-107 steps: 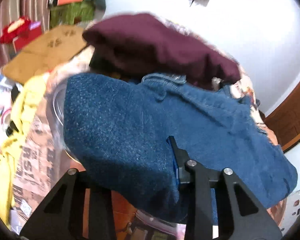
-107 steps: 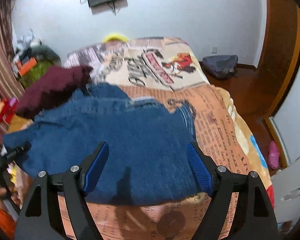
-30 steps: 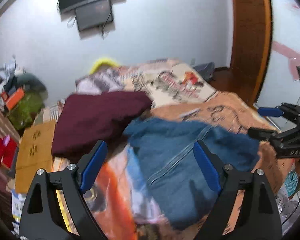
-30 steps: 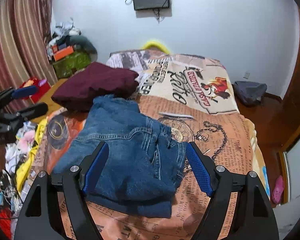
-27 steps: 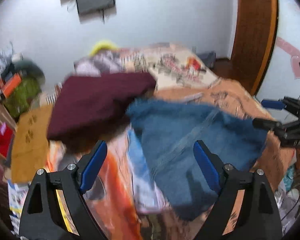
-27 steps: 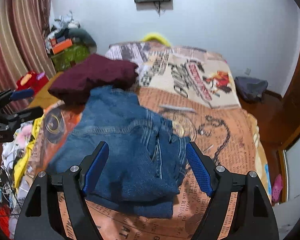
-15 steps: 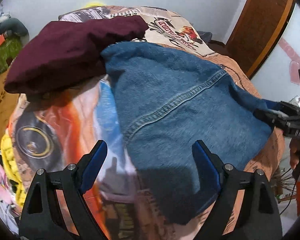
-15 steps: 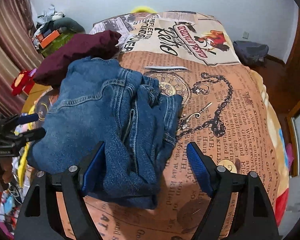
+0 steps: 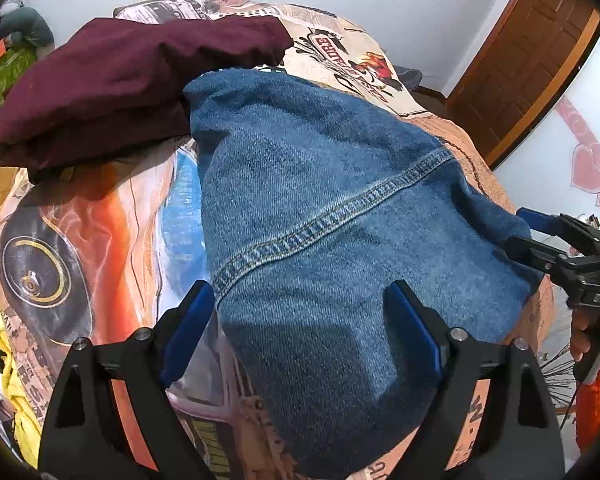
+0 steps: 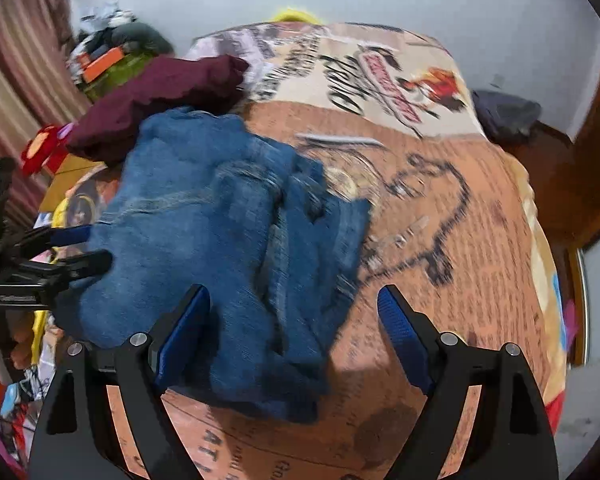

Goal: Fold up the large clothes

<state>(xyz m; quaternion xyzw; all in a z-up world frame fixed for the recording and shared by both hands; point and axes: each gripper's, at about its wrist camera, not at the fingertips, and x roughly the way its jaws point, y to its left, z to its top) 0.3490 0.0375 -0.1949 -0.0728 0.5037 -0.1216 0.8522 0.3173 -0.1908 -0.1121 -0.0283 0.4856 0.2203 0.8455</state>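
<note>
Folded jeans [image 9: 340,216] lie lengthwise up the bed [image 10: 440,220]; both grippers [image 9: 300,320] [image 10: 292,316] gape wide, the right's jaws just opening.

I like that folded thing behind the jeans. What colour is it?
Dark maroon garment, clearest in the left wrist view.

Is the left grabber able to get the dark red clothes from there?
Probably yes. The left tongs are open and empty over the jeans. The maroon garment lies farther up the bed, its top uncovered, nothing blocking the way.
</note>
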